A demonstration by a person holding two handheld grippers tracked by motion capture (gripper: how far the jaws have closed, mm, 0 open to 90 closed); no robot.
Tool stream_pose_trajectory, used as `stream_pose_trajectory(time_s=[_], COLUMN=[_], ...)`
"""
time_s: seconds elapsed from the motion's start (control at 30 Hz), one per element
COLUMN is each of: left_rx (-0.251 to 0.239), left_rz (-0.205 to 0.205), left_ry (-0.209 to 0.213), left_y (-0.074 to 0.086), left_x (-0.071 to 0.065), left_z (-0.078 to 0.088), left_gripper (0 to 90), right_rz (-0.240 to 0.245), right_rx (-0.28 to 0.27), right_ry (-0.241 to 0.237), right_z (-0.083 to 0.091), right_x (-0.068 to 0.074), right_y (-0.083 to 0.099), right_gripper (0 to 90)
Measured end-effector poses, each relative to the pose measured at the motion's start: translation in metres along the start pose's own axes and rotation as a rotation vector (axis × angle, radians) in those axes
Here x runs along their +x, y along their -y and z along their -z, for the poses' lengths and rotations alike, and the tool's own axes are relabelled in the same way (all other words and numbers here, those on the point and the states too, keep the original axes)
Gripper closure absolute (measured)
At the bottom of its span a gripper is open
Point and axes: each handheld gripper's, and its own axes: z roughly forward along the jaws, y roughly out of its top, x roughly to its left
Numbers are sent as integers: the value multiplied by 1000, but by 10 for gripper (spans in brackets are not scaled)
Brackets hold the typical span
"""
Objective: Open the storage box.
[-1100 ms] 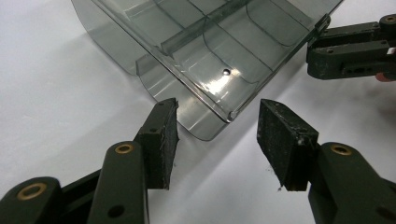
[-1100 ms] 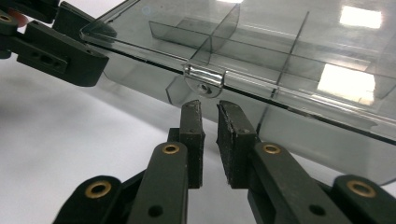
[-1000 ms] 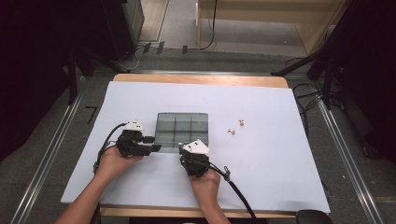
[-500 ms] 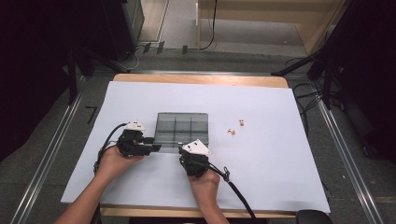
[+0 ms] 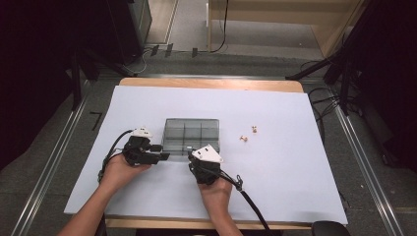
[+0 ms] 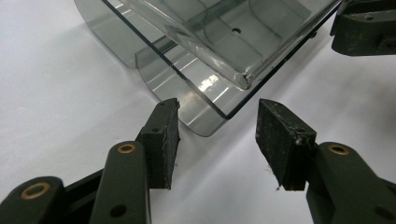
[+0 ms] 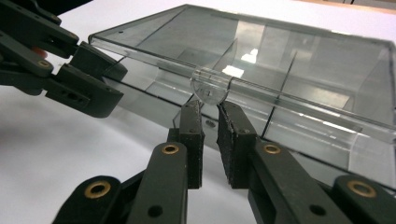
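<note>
Left to right. The left tongs (image 5: pixel 164 156) lie low on the desk (image 5: pixel 295 162) at the near left corner of the smoky plastic box (image 5: pixel 192 135), their tips pointing across at it. In the left gripper view the two pads (image 6: pixel 166 140) stand apart with the box's rounded corner (image 6: pixel 205 123) just ahead of the gap and touching neither pad; the jaws have just been opening again after a brief narrowing, and nothing is between them. The hand itself sits where it did a second ago. This reads as a brace being reset at the corner rather than a grip.

The right tongs (image 5: pixel 199 156) meet the box's near edge, just beside the left tongs. In the right gripper view the jaws are drawn close together, with a slit between the pads, directly under the small round clear tab (image 7: pixel 210 87) on the lid's (image 7: pixel 261 56) front rim; whether the tips pinch the tab cannot be told. They have kept this closure. The lid looks slightly lifted off the compartments, so the opening seems begun, not finished.

Well off to the right of both tongs, two small pale bits (image 5: pixel 248 134) lie on the desk.
</note>
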Motion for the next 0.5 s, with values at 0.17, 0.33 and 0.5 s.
stream_pose_trajectory(time_s=[0.17, 0.33, 0.5], left_rx=[-17, -41, -63], left_rz=[4, -2, 1], left_ry=[7, -2, 6], left_y=[-2, -5, -9], left_x=[-2, -5, -6], left_z=[5, 8, 12], left_gripper=[483, 490, 540], right_rz=[-2, 3, 4], right_rx=[-5, -12, -17], right_ry=[0, -3, -5], right_z=[2, 4, 5], right_x=[-1, -1, -2], right_y=[-6, -10, -13], right_gripper=[807, 803, 796])
